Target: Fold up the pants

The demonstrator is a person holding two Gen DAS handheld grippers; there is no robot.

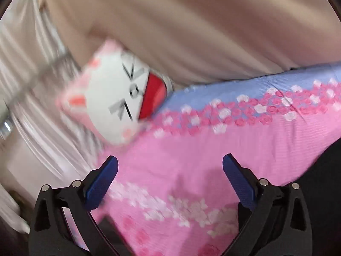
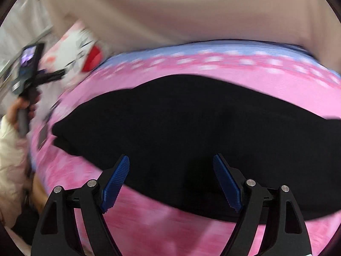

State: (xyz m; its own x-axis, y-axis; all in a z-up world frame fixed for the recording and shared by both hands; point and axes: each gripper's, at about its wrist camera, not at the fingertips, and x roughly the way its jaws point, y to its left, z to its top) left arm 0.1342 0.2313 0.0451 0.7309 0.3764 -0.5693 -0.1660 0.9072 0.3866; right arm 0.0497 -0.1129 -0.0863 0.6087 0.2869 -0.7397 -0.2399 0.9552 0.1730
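Observation:
Black pants (image 2: 181,128) lie in a flat, wide bundle on a pink flowered bedspread (image 2: 149,230). My right gripper (image 2: 171,166) is open and empty, its blue pads just above the near edge of the pants. My left gripper (image 1: 170,166) is open and empty over the pink bedspread (image 1: 213,149); only a dark edge of the pants (image 1: 324,170) shows at the right of the left wrist view. The left gripper also shows in the right wrist view (image 2: 29,64), held in a hand at the far left, off the pants.
A white and pink cat-face cushion (image 1: 110,98) lies at the head of the bed, also in the right wrist view (image 2: 78,44). A beige wall (image 1: 191,21) stands behind the bed. White curtains (image 1: 25,64) hang at left. Both views are motion-blurred.

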